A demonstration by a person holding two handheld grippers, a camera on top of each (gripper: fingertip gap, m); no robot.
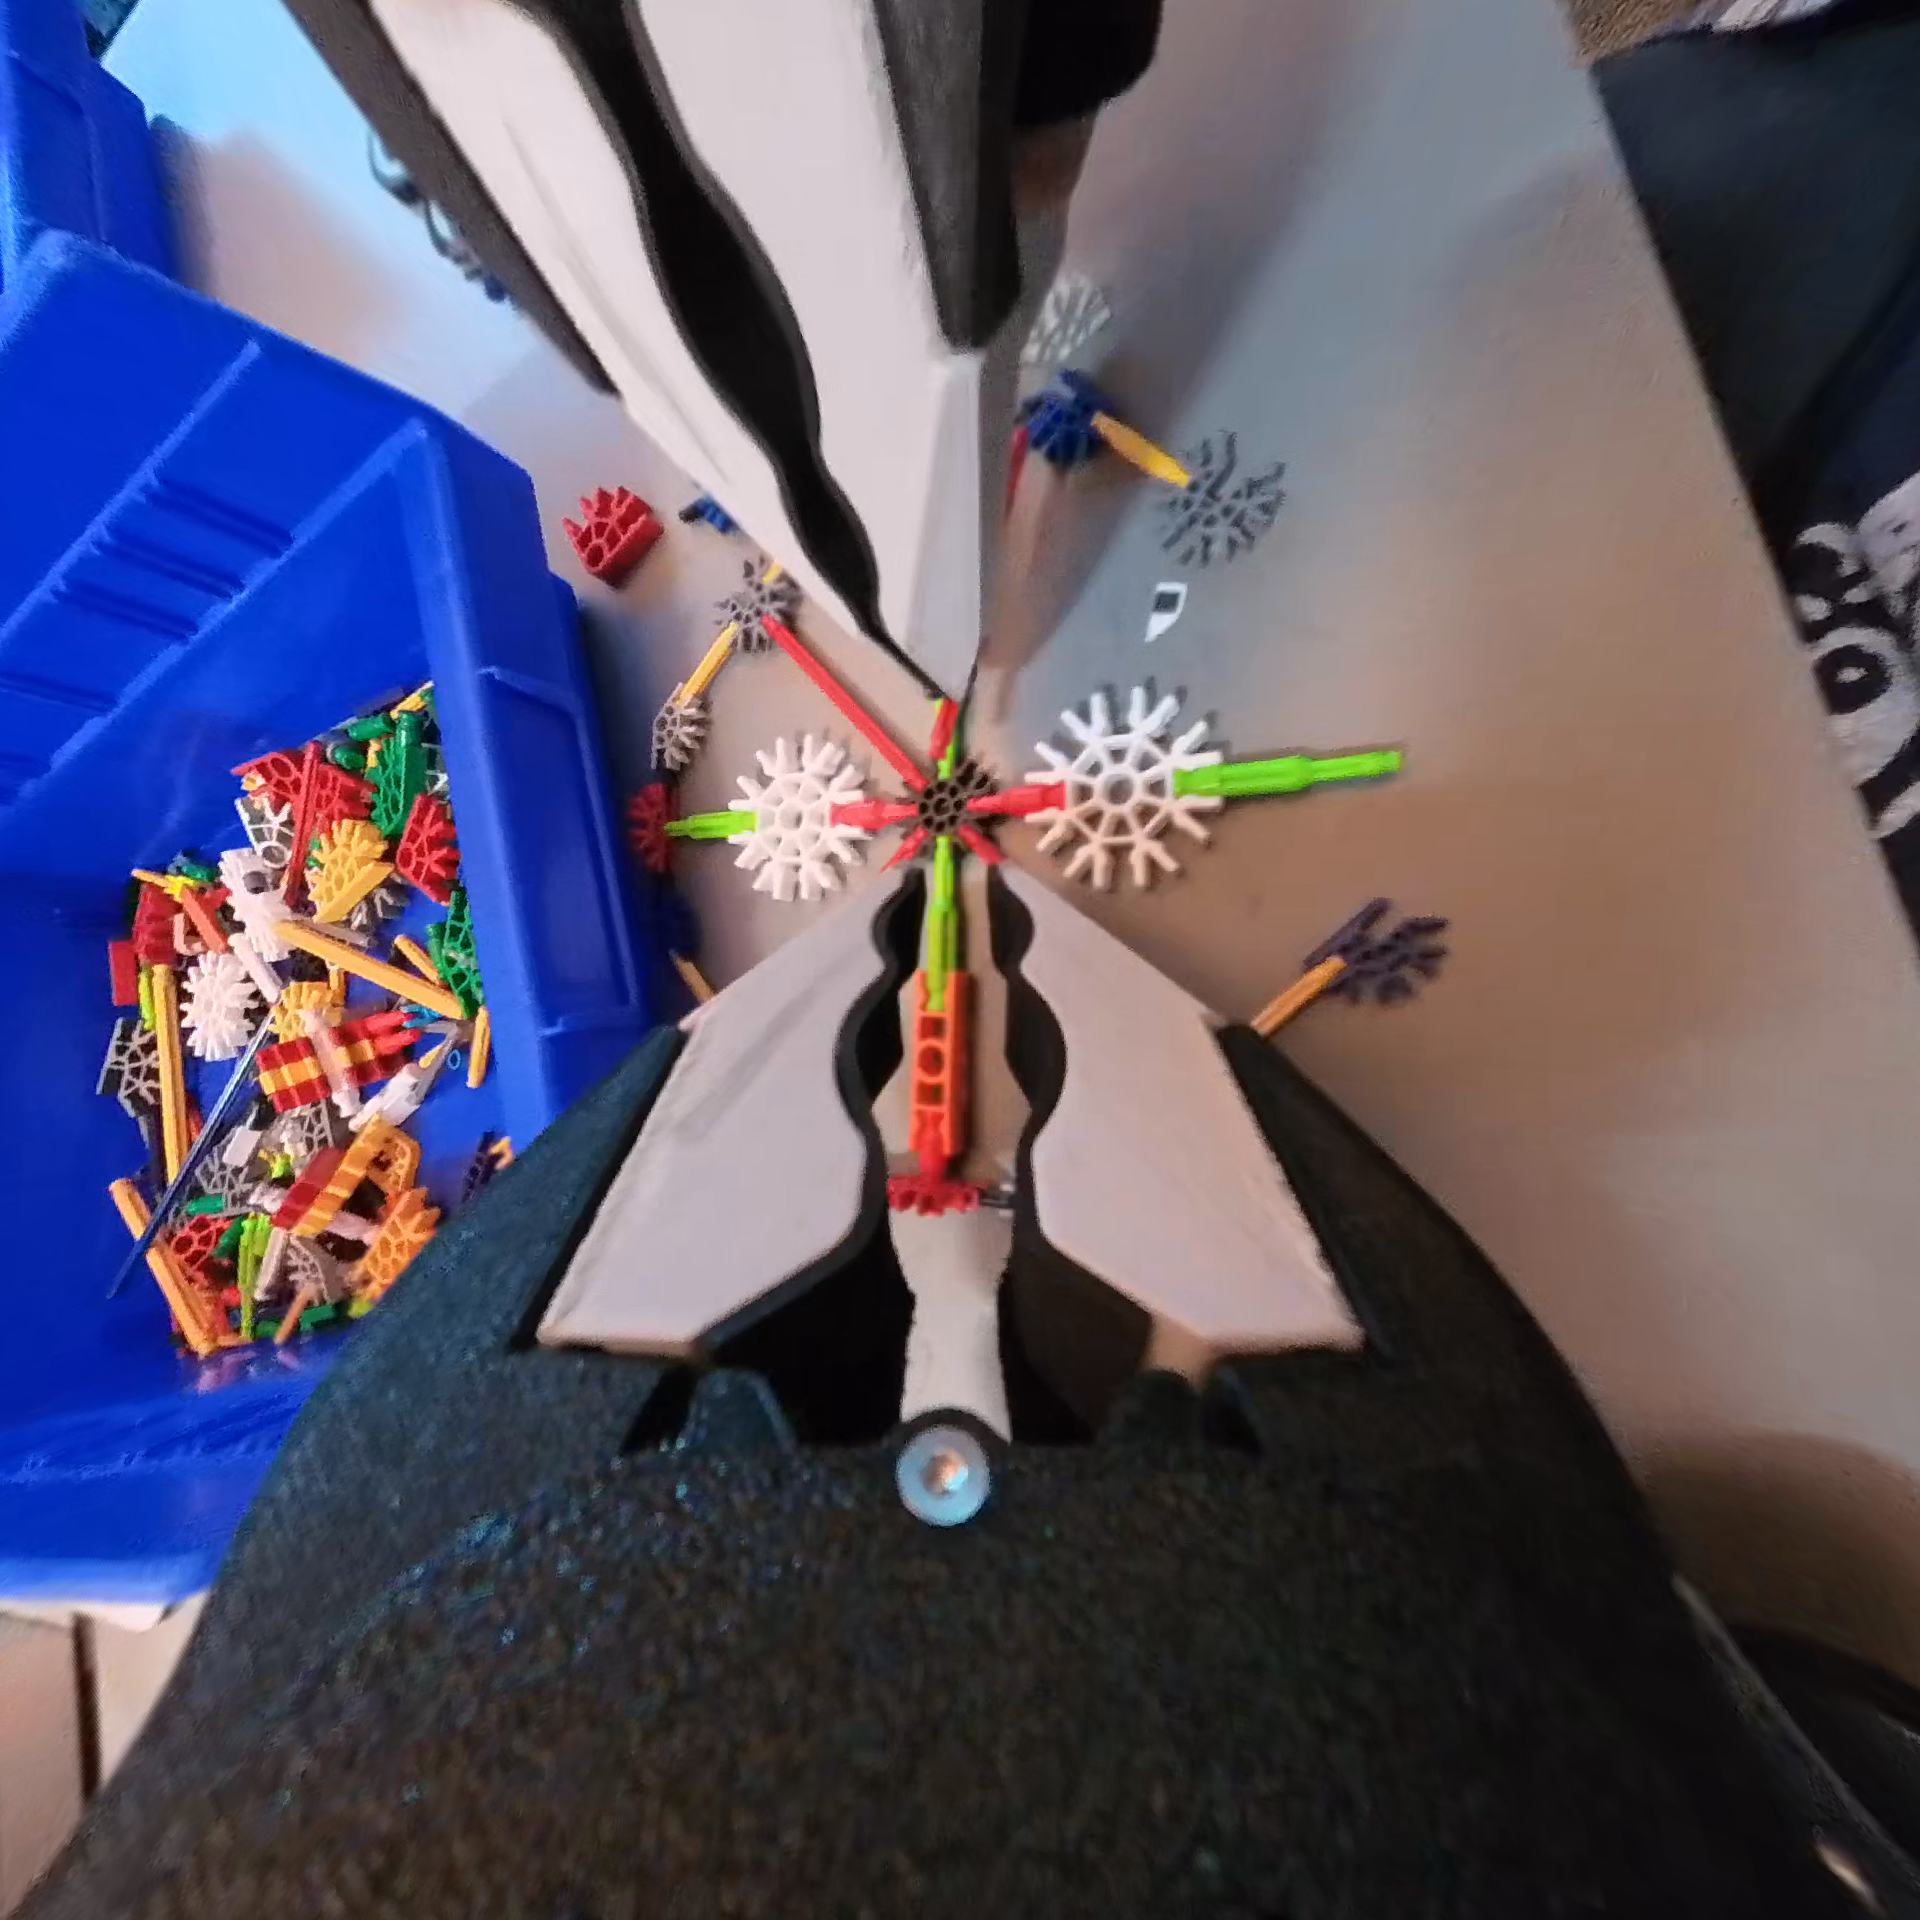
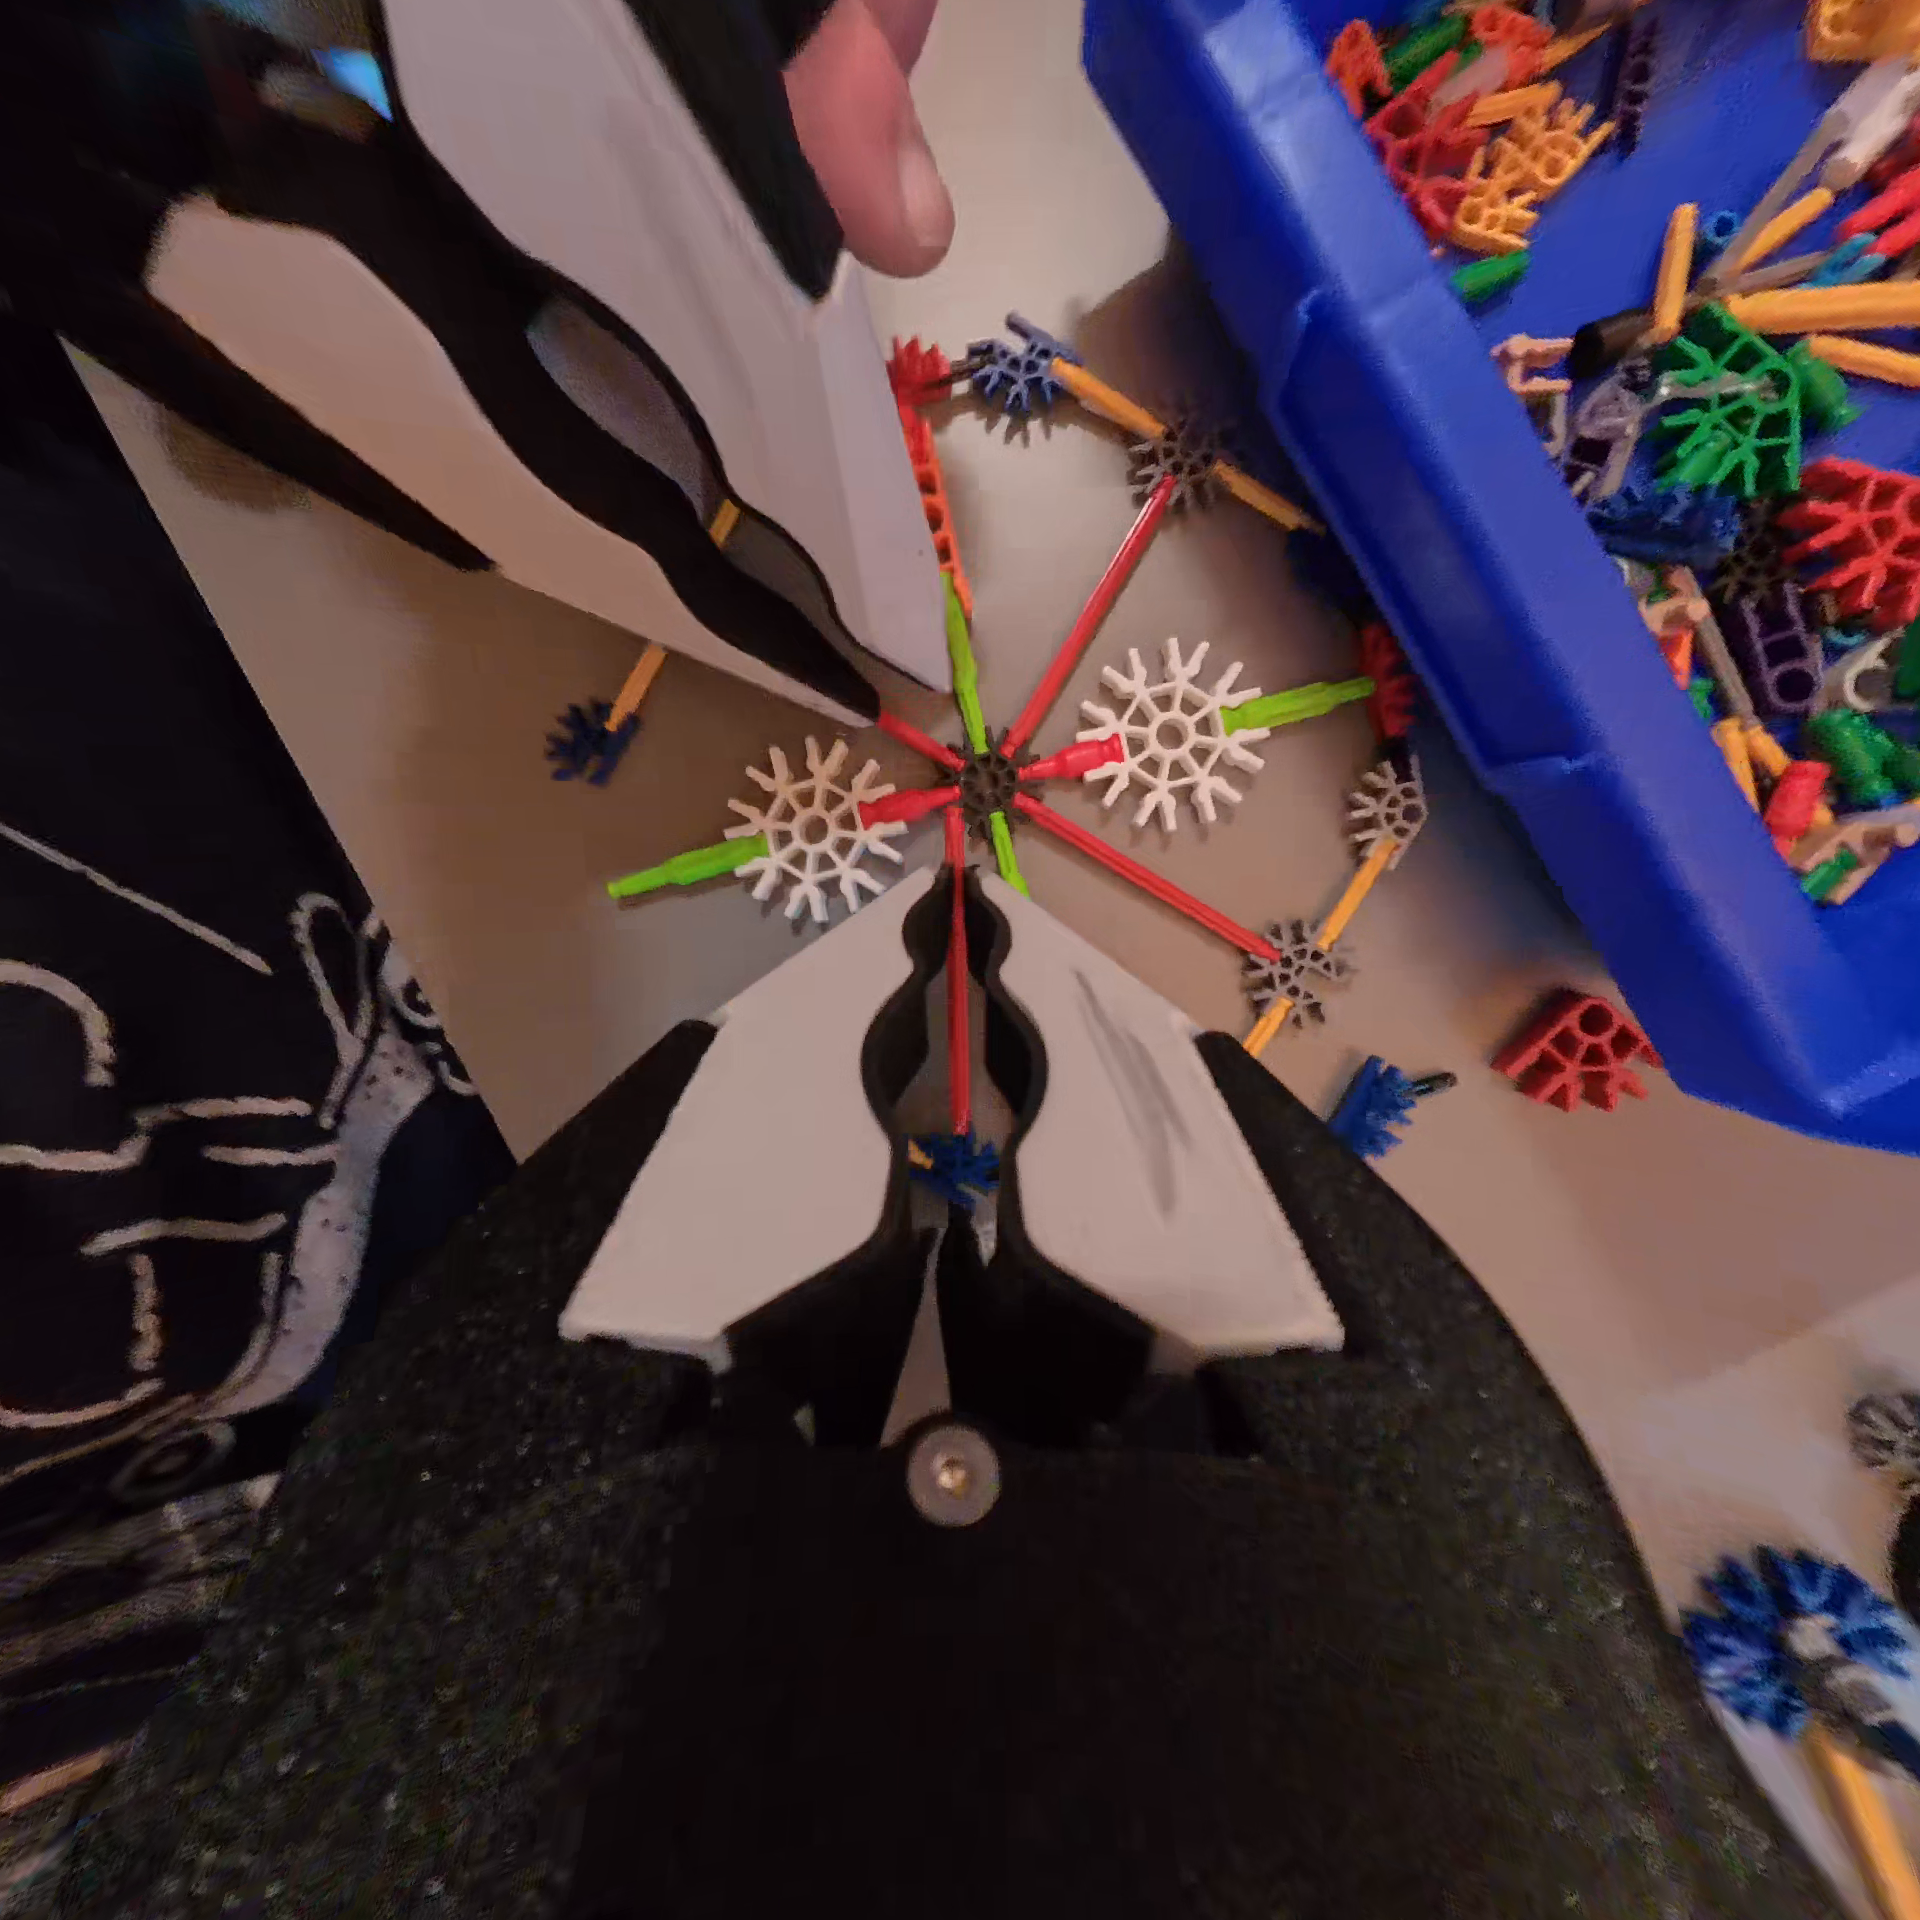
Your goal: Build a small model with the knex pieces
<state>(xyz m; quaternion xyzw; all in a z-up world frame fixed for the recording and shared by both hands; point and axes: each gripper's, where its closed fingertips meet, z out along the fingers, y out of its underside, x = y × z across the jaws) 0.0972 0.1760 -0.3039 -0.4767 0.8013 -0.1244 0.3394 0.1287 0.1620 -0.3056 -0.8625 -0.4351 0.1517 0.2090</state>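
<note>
wheel (image 1: 951, 805): rod-and-connector build flat on worktop (image 1: 1403, 312), black hub in middle, beside blue bin (image 1: 499, 623)
left gripper (image 1: 943, 883): clenched on green rod (image 1: 940, 914) at hub
right gripper (image 2: 956, 883): clenched on red rod (image 2: 957, 997) at hub
bin: loose parts inside

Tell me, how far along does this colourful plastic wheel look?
Done: the black round hub carries red and green spokes, two white snowflake connectors and a yellow-rod rim section beside the blue plastic bin. In hand: the right gripper pinches a thin red rod; the left gripper straddles an orange connector. Left: the opposite rim is open, with only a blue connector on a yellow rod there.
</note>
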